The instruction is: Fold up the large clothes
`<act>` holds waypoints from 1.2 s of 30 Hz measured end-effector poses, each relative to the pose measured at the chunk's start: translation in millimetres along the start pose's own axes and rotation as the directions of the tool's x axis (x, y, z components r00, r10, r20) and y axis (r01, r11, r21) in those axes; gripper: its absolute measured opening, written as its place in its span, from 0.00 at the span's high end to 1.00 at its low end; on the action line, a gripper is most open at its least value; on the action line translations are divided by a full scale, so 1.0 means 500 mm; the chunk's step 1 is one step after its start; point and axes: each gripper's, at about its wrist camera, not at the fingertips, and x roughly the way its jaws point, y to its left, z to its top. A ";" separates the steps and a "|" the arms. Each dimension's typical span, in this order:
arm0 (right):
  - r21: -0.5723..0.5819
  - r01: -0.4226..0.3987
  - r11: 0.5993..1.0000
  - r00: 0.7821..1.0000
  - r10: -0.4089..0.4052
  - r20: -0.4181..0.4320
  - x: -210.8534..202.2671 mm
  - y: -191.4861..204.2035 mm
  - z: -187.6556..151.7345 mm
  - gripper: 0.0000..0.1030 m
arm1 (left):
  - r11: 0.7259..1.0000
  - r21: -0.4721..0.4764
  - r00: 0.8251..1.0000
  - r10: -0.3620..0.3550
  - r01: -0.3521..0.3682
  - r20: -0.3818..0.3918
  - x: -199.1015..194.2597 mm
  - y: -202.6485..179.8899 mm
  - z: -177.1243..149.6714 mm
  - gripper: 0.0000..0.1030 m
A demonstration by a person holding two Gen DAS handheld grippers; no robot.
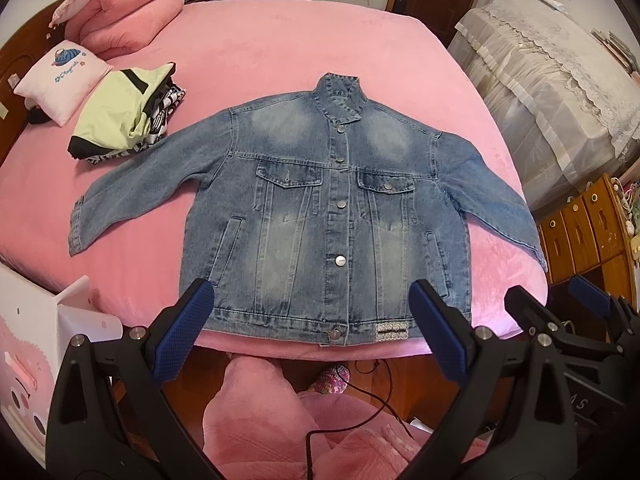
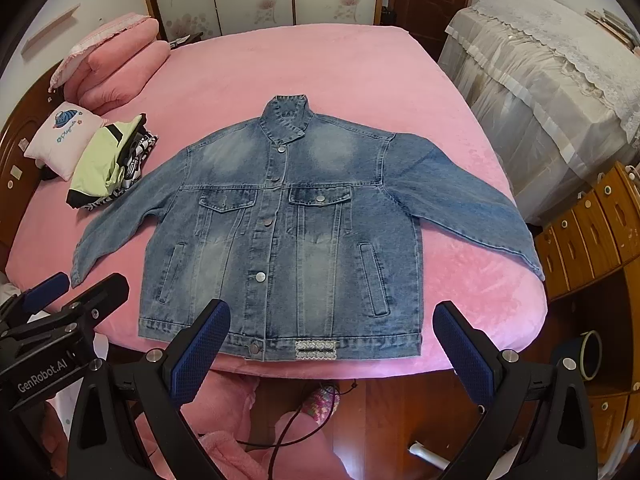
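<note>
A blue denim jacket (image 1: 316, 208) (image 2: 280, 232) lies flat and buttoned on the pink bed (image 1: 280, 40) (image 2: 320, 68), front up, collar away from me, both sleeves spread out. Its hem runs along the near bed edge. My left gripper (image 1: 312, 300) hovers open above the hem with nothing between its blue pads. My right gripper (image 2: 332, 320) is also open and empty, over the hem's right half. In the left wrist view the right gripper (image 1: 556, 300) shows at the far right; in the right wrist view the left gripper (image 2: 72, 288) shows at the far left.
A stack of folded clothes (image 1: 124, 116) (image 2: 108, 160) and pink pillows (image 1: 120, 16) (image 2: 116, 64) sit at the bed's left. A cloth-covered piece of furniture (image 1: 552, 80) and wooden drawers (image 2: 592, 224) stand to the right. A person's pink-clad legs (image 1: 280, 420) and a cable are below.
</note>
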 end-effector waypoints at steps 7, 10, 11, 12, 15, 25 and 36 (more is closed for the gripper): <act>-0.015 -0.032 0.999 0.994 0.031 -0.104 0.055 0.051 0.009 0.00 | 0.995 -0.098 0.994 -0.020 0.009 -0.104 0.052 0.082 0.001 0.06; -0.031 -0.040 0.999 0.985 0.035 -0.167 0.089 0.086 0.014 0.00 | 0.984 -0.177 0.988 -0.025 -0.002 -0.155 0.081 0.144 -0.003 0.06; -0.036 -0.044 0.998 0.982 0.036 -0.183 0.099 0.099 0.015 0.00 | 0.979 -0.206 0.985 -0.030 -0.006 -0.172 0.092 0.165 -0.004 0.06; -0.041 -0.048 0.998 0.978 0.039 -0.203 0.110 0.114 0.017 0.00 | 0.973 -0.229 0.982 -0.034 -0.010 -0.187 0.101 0.186 -0.006 0.06; -0.054 -0.058 0.997 0.963 0.042 -0.267 0.154 0.163 0.028 0.00 | 0.950 -0.310 0.971 -0.049 -0.027 -0.236 0.136 0.264 -0.008 0.06; -0.067 -0.011 0.998 0.878 -0.022 -0.479 0.311 0.326 0.075 0.00 | 0.814 -0.580 0.931 -0.179 -0.042 -0.319 0.266 0.553 0.048 0.06; -0.090 0.036 0.995 0.812 -0.082 -0.577 0.447 0.528 0.110 0.00 | 0.488 -0.853 0.911 -0.239 -0.186 -0.336 0.475 0.891 0.089 0.06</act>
